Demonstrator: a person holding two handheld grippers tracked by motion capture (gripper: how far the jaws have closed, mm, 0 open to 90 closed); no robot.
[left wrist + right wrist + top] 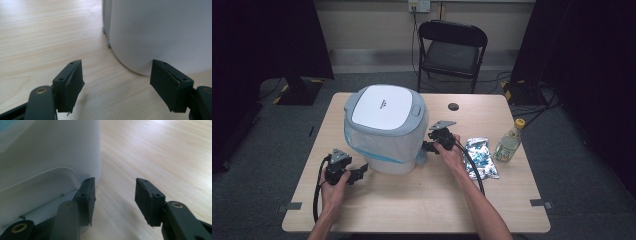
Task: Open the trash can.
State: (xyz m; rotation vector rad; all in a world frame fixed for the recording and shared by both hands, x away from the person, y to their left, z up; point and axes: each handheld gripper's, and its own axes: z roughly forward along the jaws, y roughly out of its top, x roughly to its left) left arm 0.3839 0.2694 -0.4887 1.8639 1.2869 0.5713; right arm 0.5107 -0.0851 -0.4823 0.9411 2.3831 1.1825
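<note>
A white lidded bin [384,130] with a grey-rimmed lid and a blue-edged liner stands in the middle of the wooden table [412,195]. My left gripper [360,174] sits low at the bin's front left corner, open, with the bin's white wall [160,32] close ahead of its jaws. My right gripper [426,147] is open at the bin's right side, near the base. In the right gripper view the bin [47,157] is just left of the left fingertip [87,195]. Nothing lies between either pair of jaws.
A silver-blue foil packet [479,157] lies right of my right hand, and a clear bottle with a yellow cap [509,142] stands beyond it near the table's right edge. A black folding chair [451,50] stands behind the table. A black grommet [453,106] marks the tabletop's far side.
</note>
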